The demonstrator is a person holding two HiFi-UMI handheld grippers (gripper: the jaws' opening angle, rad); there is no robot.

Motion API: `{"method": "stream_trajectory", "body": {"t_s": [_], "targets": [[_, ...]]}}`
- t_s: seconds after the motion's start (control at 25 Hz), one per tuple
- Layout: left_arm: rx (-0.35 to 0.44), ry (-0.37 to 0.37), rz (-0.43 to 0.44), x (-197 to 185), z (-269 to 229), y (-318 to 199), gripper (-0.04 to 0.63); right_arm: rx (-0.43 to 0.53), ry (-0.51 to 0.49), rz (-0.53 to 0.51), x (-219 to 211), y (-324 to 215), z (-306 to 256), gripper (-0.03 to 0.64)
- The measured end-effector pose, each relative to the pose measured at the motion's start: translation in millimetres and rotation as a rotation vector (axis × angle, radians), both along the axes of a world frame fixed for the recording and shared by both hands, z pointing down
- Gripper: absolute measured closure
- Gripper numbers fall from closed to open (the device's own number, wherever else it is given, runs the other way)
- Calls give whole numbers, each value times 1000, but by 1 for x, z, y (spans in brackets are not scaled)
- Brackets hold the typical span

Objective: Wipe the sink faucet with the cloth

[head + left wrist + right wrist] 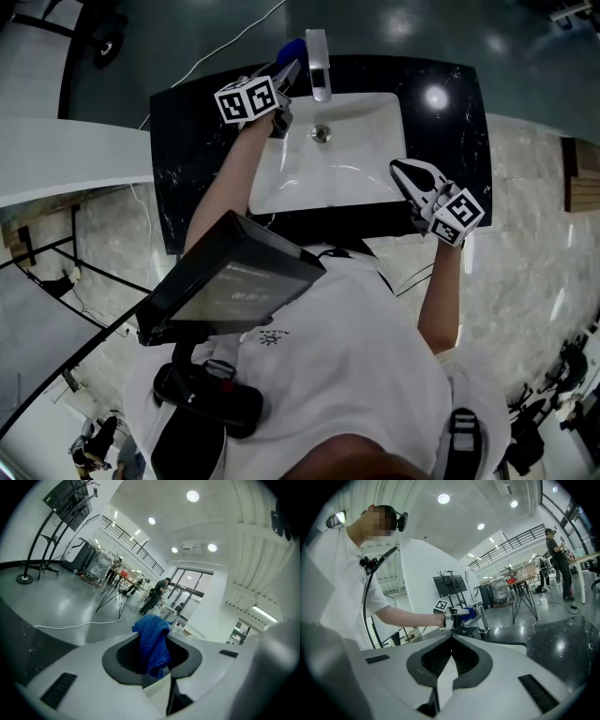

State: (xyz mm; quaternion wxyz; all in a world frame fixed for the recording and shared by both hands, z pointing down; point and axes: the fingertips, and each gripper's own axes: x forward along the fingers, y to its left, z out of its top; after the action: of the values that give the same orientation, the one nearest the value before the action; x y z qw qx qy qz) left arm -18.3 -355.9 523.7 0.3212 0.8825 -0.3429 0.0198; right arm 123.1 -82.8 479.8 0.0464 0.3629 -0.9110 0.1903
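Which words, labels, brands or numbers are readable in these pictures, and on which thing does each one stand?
No text is readable.
Dark panel at the person's chest: faint pale print, too blurred to read.
White shirt: small dark mark, too small to read.
Square markers: black and white patterns only, no letters.

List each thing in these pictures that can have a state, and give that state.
left gripper, shut on the blue cloth
blue cloth, bunched between the left jaws, close beside the faucet
right gripper, shut, nothing between its jaws
faucet, no water seen running
sink, basin empty
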Motion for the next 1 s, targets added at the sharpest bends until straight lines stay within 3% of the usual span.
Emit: {"method": "stream_trajectory", "body": {"t_s": [0.2, 0.32, 0.52, 0.68, 0.84, 1.0], "targets": [[114, 117, -5, -6, -74, -2, 492, 11, 13, -10, -5, -3, -2, 612], [169, 129, -37, -18, -98, -4, 492, 21, 14, 0, -2, -3, -9, 612], [143, -41, -149, -51, -47, -16, 492, 10, 25, 18, 6, -1, -4, 612], [48, -228, -128, -53, 26, -8, 492, -10, 36, 31, 12, 8, 2, 612], [-57, -257, -130, -46, 71, 1, 492, -10, 33, 67, 20, 12, 2, 612], [-78, -258, -77, -20, 80, 7, 492, -12, 37, 72, 26, 14, 1, 612]]}}
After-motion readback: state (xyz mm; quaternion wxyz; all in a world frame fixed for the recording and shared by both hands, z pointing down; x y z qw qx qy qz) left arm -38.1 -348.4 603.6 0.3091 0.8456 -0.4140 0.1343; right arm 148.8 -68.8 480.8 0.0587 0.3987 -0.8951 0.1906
